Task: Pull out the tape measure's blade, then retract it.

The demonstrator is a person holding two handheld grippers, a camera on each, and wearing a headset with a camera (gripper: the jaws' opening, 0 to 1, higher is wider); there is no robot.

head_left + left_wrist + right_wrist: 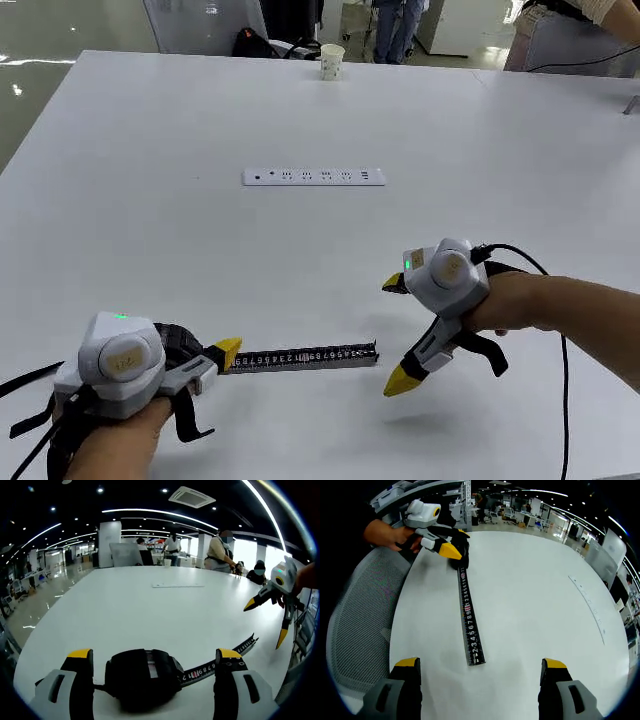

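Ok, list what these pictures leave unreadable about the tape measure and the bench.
- Tape measure case: head view, mostly hidden behind the left gripper; label blurred in left gripper view.
- Blade end hook: too small in head view, shape unclear in right gripper view.
- Paper cup contents: head view, too far.
- Power strip switch: head view, too small.

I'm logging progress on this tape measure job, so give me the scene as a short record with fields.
Left gripper: open, fingers either side of the tape measure case, gaps showing
Blade: pulled out, flat on the table
Right gripper: open, just past the blade's tip, holding nothing
Also on table: power strip, paper cup
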